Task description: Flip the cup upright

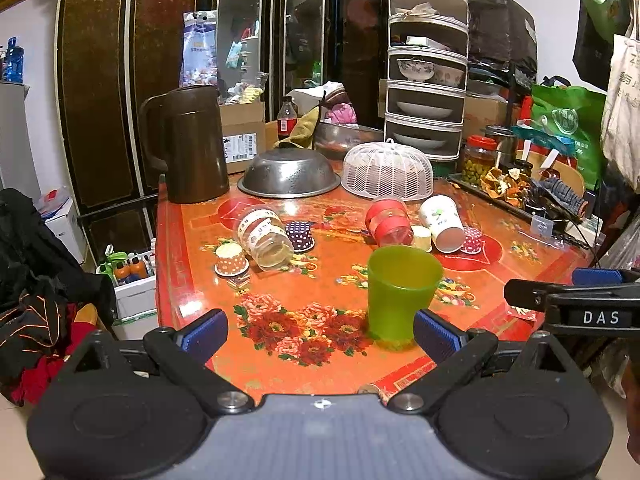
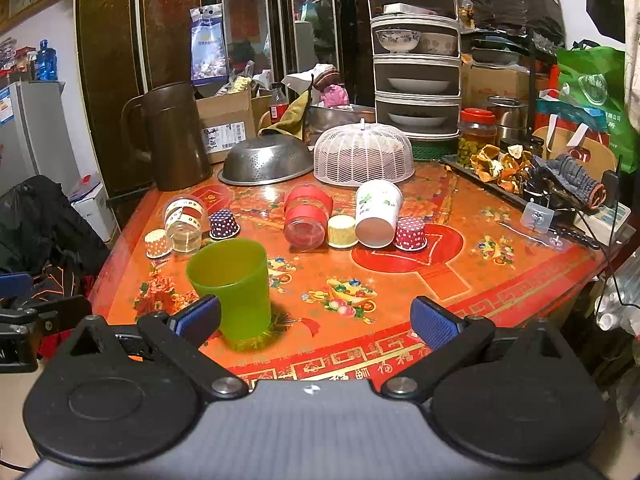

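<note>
You are holding two grippers over the near edge of a red table (image 1: 180,248) painted with flowers and gold patterns. Your left gripper (image 1: 320,332) has its blue-padded jaws spread wide and holds nothing; the green cup (image 1: 400,292) stands upright on the table, mouth up, just in front of its right-hand pad and inside the gap. Your right gripper (image 2: 316,320) is likewise wide open and empty (in its own camera the same green cup (image 2: 232,284) sits just beside its left-hand pad), and the tip of this gripper (image 1: 568,296) shows at the right edge of the left wrist view, near the cup but apart from it. Farther back on the table several other containers lie on their sides: a clear jar with white labels (image 1: 266,238), a red-banded jar (image 1: 390,222) and a white paper cup (image 1: 442,222) printed with leaves. Small paper baking cups sit among them, mouths down: an orange dotted one (image 1: 231,260), a dark dotted one (image 1: 300,235), a yellow one (image 2: 342,231) and a red dotted one (image 2: 410,233). Behind these rest an upturned metal colander (image 1: 289,178), a white mesh food cover (image 1: 388,176) and a tall brown pitcher (image 1: 192,148) standing at the table's far left corner.
</note>
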